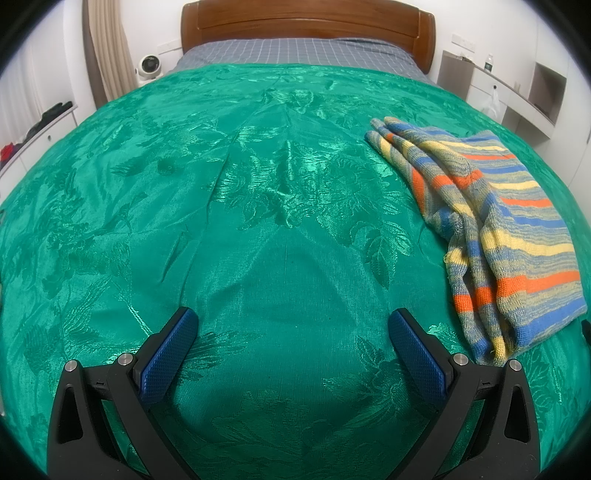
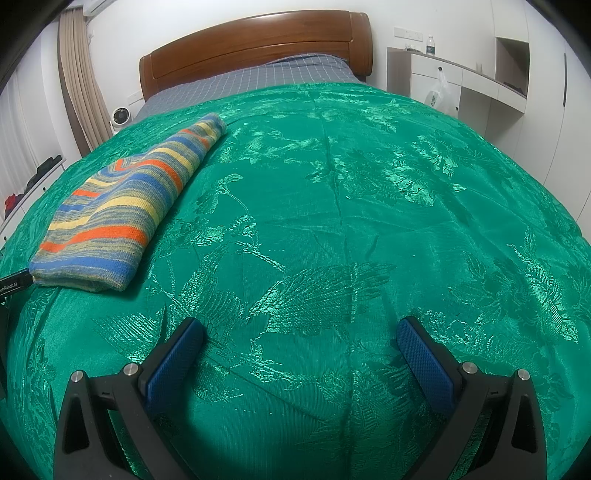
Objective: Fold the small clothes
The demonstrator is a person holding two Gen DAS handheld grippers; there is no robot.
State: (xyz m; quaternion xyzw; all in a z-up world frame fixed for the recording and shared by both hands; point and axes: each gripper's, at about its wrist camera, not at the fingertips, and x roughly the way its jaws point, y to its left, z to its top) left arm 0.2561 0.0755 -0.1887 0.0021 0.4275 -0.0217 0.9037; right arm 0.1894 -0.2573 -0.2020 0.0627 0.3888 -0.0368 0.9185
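A striped knit garment (image 1: 495, 225), in blue, yellow, orange and grey, lies folded lengthwise on the green bedspread (image 1: 258, 206). In the left wrist view it is at the right, with its sleeves laid along its left side. In the right wrist view the same striped garment (image 2: 129, 210) lies at the left as a long narrow bundle. My left gripper (image 1: 293, 325) is open above bare bedspread, left of the garment. My right gripper (image 2: 301, 334) is open too, right of the garment, nothing between its blue pads. A bit of the left gripper's black body (image 2: 13, 286) shows beside the garment's near end.
A wooden headboard (image 1: 306, 26) and a grey checked sheet (image 1: 295, 51) are at the far end of the bed. A small white fan (image 1: 149, 68) and curtain stand at the far left. White cabinets (image 2: 480, 85) with a bottle and a plastic bag line the right wall.
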